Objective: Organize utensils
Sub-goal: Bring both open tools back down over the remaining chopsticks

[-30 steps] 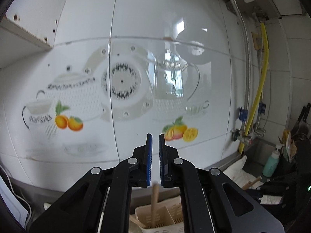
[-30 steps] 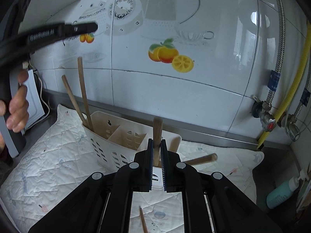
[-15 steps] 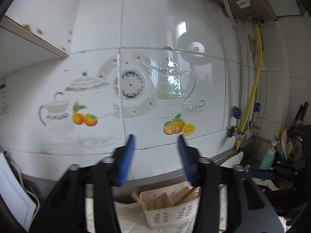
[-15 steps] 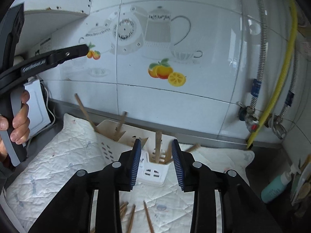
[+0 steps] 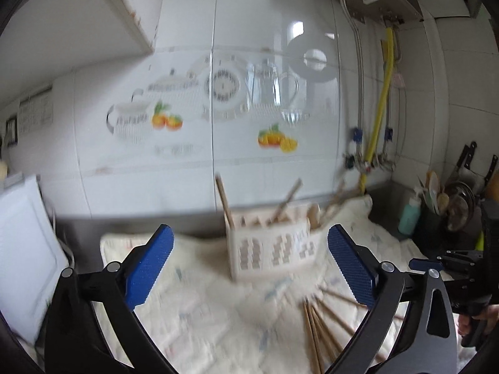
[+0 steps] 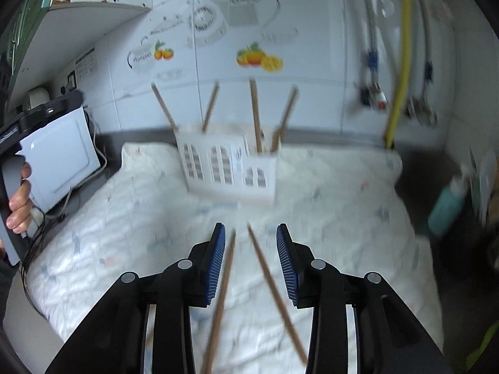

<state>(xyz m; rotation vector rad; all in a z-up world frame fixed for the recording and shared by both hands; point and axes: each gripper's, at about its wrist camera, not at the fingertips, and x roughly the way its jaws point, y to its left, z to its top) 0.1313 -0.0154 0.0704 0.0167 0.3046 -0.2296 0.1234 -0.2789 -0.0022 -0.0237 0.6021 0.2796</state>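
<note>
My right hand-held gripper (image 6: 251, 261) stood partly open with nothing clamped; its jaws had opened within the last second and then held. Two loose chopsticks (image 6: 268, 268) lay on the quilted mat (image 6: 343, 218) below the gap between the blue pads, crossing into a narrow V, and I could not tell whether either pad touched them. My left hand-held gripper (image 5: 249, 268) had just been opening and stood at its widest, empty, with the mat showing between its pads.

Further out, more chopsticks (image 5: 315, 327) lay in a fanned heap on the near right of the mat in the left view. At the far side of the mat, close to the tiled wall (image 6: 312, 15), stood the white slotted holder (image 6: 227, 165), with four sticks leaning out of its compartments.

I judged the chopsticks light, stiff and thin, probably wood or bamboo, smooth enough to roll or pivot in a grip. Taking one near its middle, across its length, looked safest, so it would not swing. The soft mat would give under the pads.

Writing was scarce: a small notice (image 6: 85, 67) on the far left wall was too blurred to read, and the wall bore only teapot and fruit pictures.
</note>
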